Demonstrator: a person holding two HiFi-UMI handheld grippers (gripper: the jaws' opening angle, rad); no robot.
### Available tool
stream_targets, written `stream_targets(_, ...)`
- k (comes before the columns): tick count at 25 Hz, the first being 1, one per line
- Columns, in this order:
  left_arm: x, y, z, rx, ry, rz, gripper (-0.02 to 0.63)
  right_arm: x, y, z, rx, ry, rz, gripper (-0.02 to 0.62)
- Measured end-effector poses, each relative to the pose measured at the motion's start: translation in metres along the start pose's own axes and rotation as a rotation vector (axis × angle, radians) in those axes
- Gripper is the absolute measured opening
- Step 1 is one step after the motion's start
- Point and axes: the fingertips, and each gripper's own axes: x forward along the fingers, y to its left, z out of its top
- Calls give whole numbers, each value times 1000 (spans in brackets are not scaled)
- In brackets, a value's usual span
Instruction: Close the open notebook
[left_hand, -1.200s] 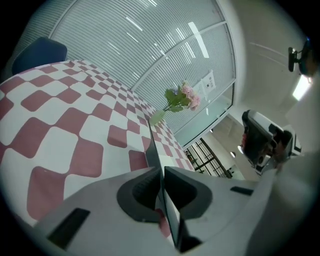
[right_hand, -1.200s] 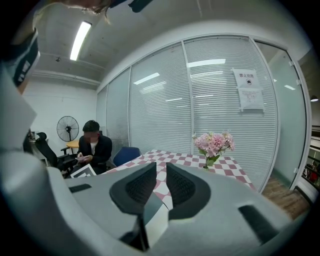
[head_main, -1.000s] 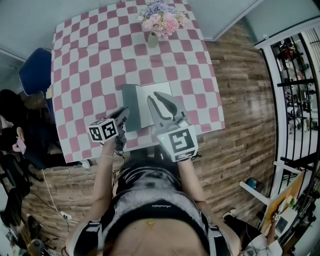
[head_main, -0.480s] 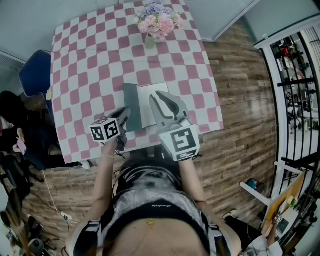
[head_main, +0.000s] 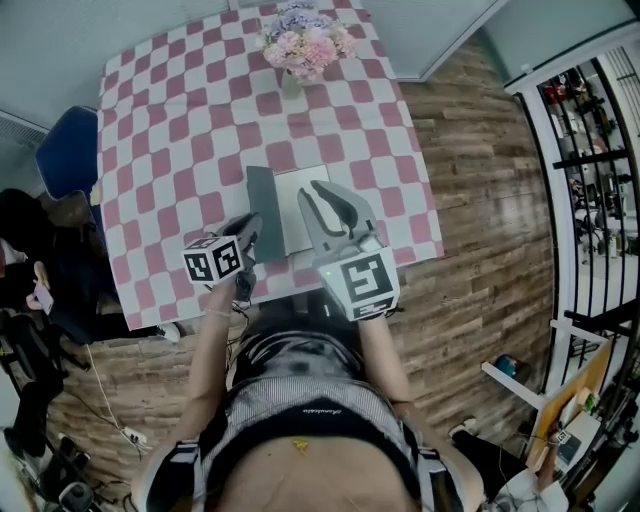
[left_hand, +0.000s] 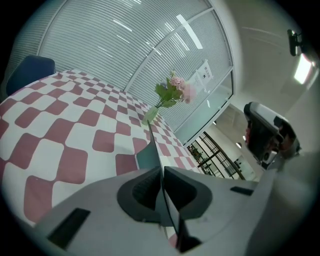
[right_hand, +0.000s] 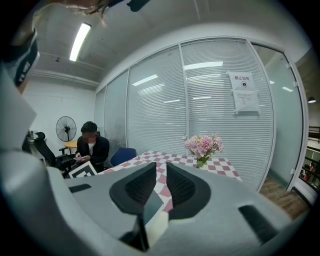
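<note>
Holding a gripper in each hand, a person works at the near edge of a table under a pink-and-white checked cloth (head_main: 170, 150).

Task object: open notebook (head_main: 288, 205) with a grey cover and white pages. It lies mid-table, close to the near edge and well apart from the glass vase of pink flowers (head_main: 300, 45) at the far end.

Left gripper (head_main: 248, 228): jaws clamped on the notebook's grey left cover (head_main: 262, 200). In the left gripper view the thin cover runs edge-on between the ribbed pads (left_hand: 145, 187), with no gap on either side. The cover is raised off the cloth.

Right gripper (head_main: 318, 192): poised over the white right-hand page. Its jaws stand a narrow slit apart and the pads press on nothing. Checked cloth shows through the slit, with a corner of the notebook low in it.

Surroundings: a blue chair (head_main: 68, 150) stands at the table's left side. A seated person in dark clothes (right_hand: 92, 147) shows beyond the table in the right gripper view.
</note>
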Motion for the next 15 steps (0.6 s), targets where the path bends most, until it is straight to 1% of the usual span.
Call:
stream_targets(4, 5, -4, 0, 7, 8, 4, 21, -2, -5, 0, 0, -12, -5, 63)
stream_targets(7, 10, -11, 0, 18, 11, 4, 21, -5, -8, -1, 9, 3, -6, 63)
stream_targets(12, 20, -20, -3, 34, 19, 0, 21, -7, -11, -1, 3, -25, -16, 63)
stream_targets(15, 26, -25, -4, 51, 29, 3, 21, -9, -14, -2, 3, -19, -20, 63)
